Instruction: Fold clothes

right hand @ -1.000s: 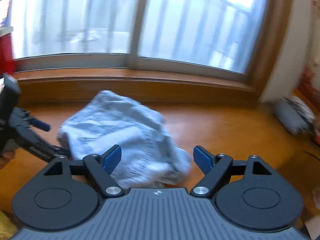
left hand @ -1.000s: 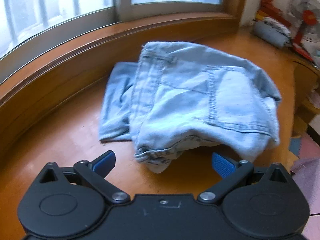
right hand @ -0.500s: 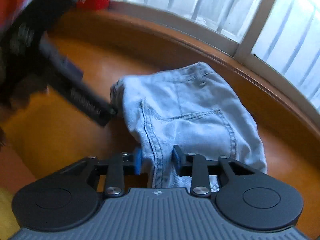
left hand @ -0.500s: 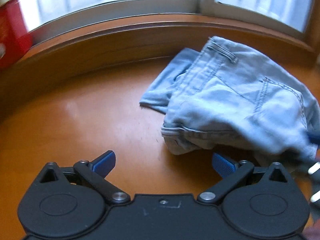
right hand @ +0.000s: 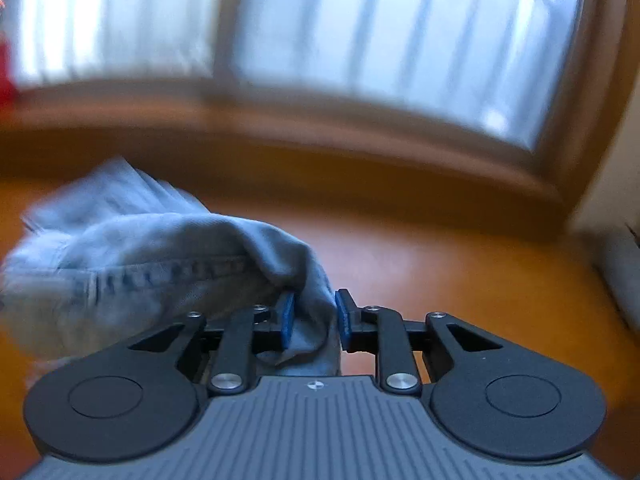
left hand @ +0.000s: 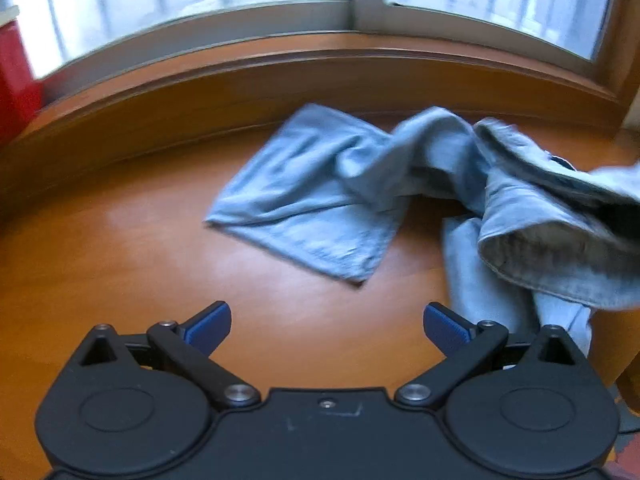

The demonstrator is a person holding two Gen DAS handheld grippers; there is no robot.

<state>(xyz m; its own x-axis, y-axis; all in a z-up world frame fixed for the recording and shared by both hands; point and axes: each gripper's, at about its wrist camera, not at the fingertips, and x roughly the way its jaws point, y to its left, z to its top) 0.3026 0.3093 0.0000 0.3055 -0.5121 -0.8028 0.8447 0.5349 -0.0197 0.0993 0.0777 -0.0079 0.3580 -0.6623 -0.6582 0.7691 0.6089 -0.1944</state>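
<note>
- Right gripper is clamped on a bunched fold of the pale blue jeans — blue pads pinching denim at lower centre of the right wrist view.
- Left gripper gapes wide over bare wood, holding nothing.
- In the left wrist view the jeans sprawl across centre frame on the wooden ledge, one part flat, the right-hand part raised — blurred.
- Window across the top.

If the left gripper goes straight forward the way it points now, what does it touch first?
Probably the flat jeans leg on the wooden surface. The open left gripper holds nothing, and only bare wood lies between. Depth is hard to judge, so it may reach the wood first.
</note>
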